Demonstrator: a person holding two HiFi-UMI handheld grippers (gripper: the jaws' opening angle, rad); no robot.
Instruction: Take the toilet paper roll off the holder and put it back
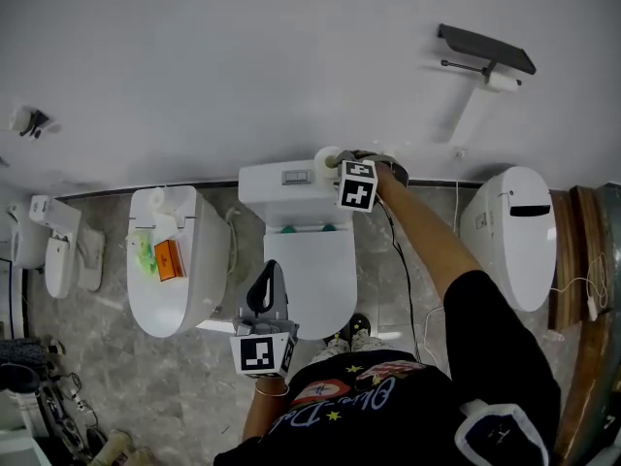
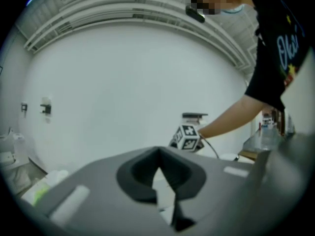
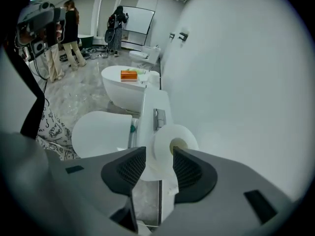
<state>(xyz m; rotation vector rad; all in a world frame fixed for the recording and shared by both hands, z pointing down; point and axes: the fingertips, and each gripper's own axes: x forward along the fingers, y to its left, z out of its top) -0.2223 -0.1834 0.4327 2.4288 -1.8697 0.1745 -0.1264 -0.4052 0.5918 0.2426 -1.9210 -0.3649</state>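
Observation:
The white toilet paper roll (image 1: 328, 158) (image 3: 167, 144) lies on top of the white toilet tank (image 1: 281, 178) (image 3: 156, 104), close to the wall. My right gripper (image 1: 338, 163) (image 3: 158, 168) is at the roll, open; the roll sits between its dark pads, with a gap showing at the left pad. The black holder (image 1: 485, 51) (image 2: 195, 115) is fixed to the wall up and to the right, with a small white piece under its shelf. My left gripper (image 1: 269, 272) (image 2: 158, 154) hangs low in front of the toilet seat, shut and empty.
A second toilet (image 1: 175, 260) with an orange box (image 1: 168, 258) on its lid stands to the left. A third toilet (image 1: 519, 231) is on the right beside a wooden edge (image 1: 572, 260). A cable (image 1: 403, 270) trails from the right gripper. People (image 3: 69, 28) stand far back.

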